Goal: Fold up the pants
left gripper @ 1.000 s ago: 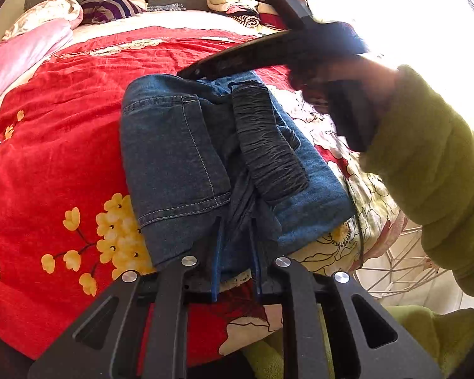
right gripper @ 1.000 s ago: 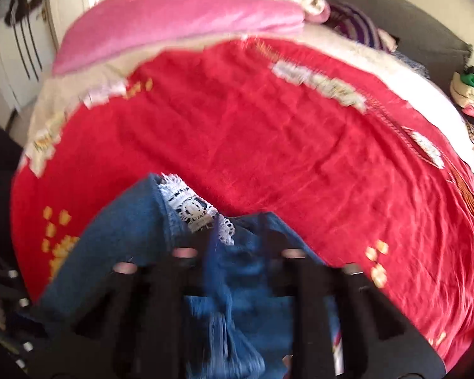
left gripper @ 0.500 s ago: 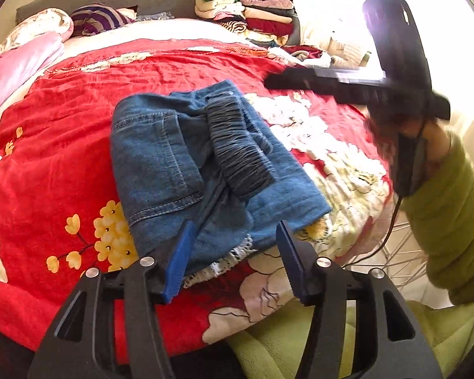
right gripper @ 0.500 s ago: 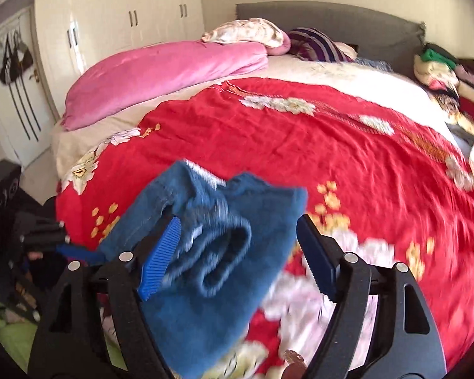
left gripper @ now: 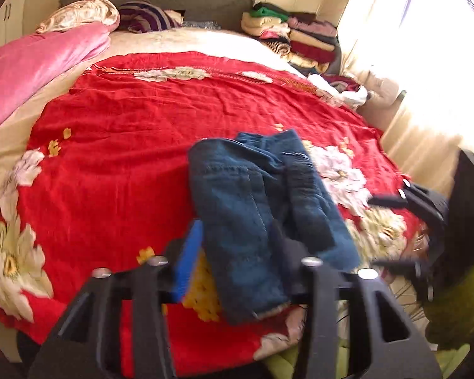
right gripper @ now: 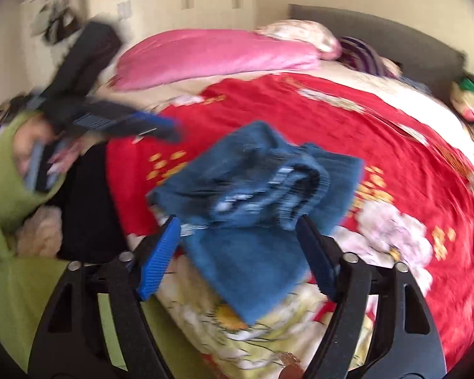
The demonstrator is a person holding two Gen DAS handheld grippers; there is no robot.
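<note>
Left gripper [left gripper: 235,259]: its fingers stand apart, one blue ribbed pad [left gripper: 188,263] clear to the left of the cloth, and they have just been closing. The near end of the pants [left gripper: 262,218] appears between the fingers, but blur prevents confirming contact; the pads do not visibly press on the cloth.

Right gripper [right gripper: 237,252]: its fingers stand wide apart and have just been narrowing slightly. The blue pads [right gripper: 158,262] flank the near end of the pants [right gripper: 256,208] without gripping it.

Pants: blue denim, folded into a compact, roughly rectangular bundle. A stitched seam and a pocket edge run along the upper layer. A darker gathered elastic waistband [left gripper: 306,202] lies on top, rolled along the bundle's length. In the right wrist view the waistband forms a curled loop above a flat lower layer.

Position: the bundle lies on the bed [left gripper: 136,145], on a red floral cover, close to the near edge and toward the near right corner as the left wrist view shows it. One end overhangs or reaches the near edge.

Surroundings: a pink quilt [left gripper: 38,63] lies along the far left edge. Stacked folded clothes [left gripper: 294,38] sit at the far right corner by the headboard. Green sleeves [right gripper: 6,164] of the person show at the frame edges.
</note>
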